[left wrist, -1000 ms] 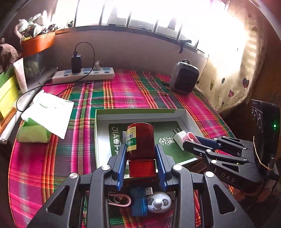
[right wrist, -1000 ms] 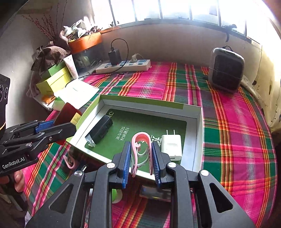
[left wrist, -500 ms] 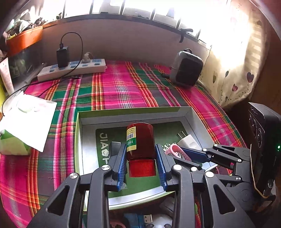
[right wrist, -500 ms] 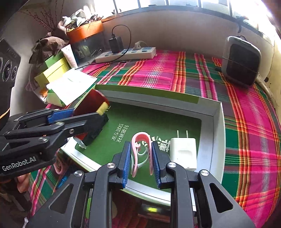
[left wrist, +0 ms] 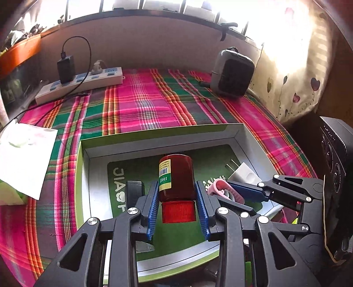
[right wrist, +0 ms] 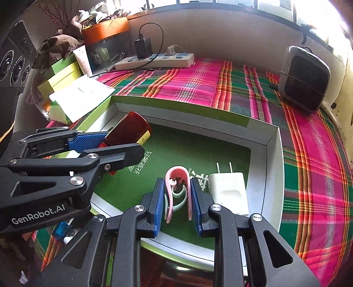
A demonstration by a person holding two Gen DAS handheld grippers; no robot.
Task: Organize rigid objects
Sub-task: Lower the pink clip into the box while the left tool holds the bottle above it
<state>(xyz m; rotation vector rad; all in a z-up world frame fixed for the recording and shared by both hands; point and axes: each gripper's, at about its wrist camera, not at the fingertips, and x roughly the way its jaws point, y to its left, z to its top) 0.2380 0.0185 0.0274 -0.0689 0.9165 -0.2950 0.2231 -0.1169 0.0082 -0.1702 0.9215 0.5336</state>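
**Handling: bottle and clip over the box**

The left claw (left wrist: 177, 207) clamps the rigid, smooth amber bottle (left wrist: 176, 176) near its red cap; hold there. The right claw (right wrist: 177, 198) pinches a light, springy pink clip (right wrist: 177, 187). Both hang over the green-lined box (right wrist: 273, 141).

Sunlit window (left wrist: 154, 6) above plaid tablecloth (left wrist: 141, 106)

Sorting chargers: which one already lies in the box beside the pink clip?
The white charger, prongs pointing away; the black charger is plugged into the power strip.
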